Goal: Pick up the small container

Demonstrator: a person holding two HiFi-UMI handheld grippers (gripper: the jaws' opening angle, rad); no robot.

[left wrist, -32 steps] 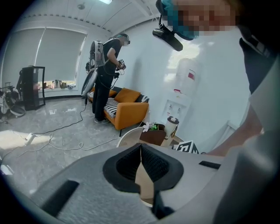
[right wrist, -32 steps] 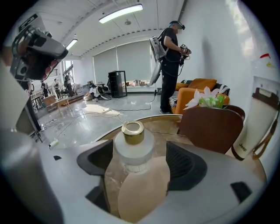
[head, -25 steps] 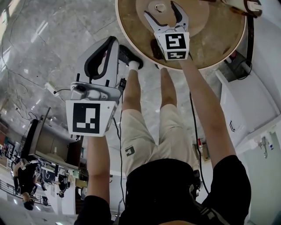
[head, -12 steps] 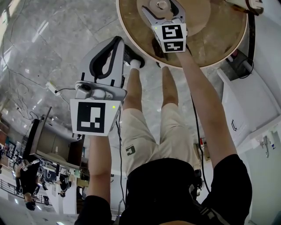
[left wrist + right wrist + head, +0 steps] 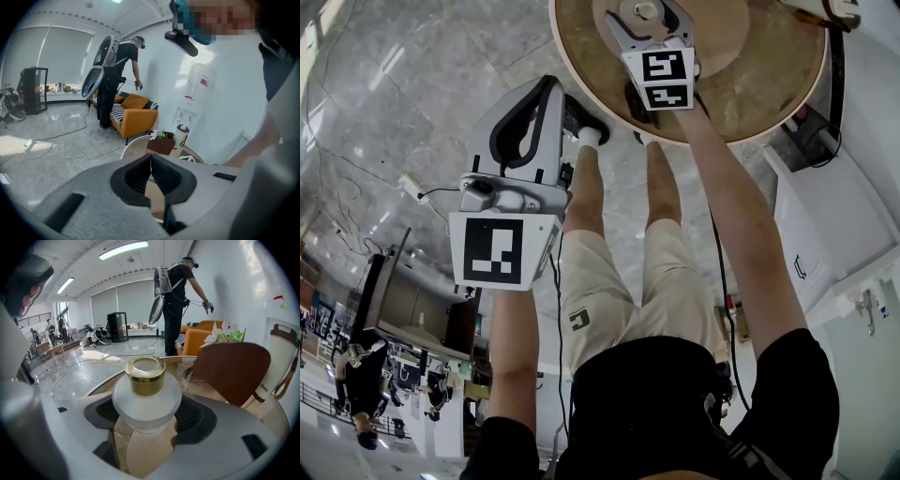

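Observation:
The small container (image 5: 146, 394) is a frosted white jar with a gold neck. It stands upright on the round tan table (image 5: 769, 75), and from the head view I see it as a small disc (image 5: 645, 11). My right gripper (image 5: 147, 414) reaches over the table edge with the jar between its fingers (image 5: 645, 15). Its jaws have just been closing and stand near the jar's sides, but I see no pad pressing on it. My left gripper (image 5: 546, 84) hangs off the table over the floor, its pads meeting at the tip (image 5: 151, 157) with nothing in them.
Behind the jar stand a brown box (image 5: 232, 371) with flowers and a white flask (image 5: 276, 366). An orange sofa (image 5: 136, 117) and a person with a backpack rig (image 5: 176, 301) are beyond the table. Cables run across the floor (image 5: 56, 150).
My right gripper has edged farther over the table, so the jar sits deeper between its jaws. The left gripper has stayed where it was.

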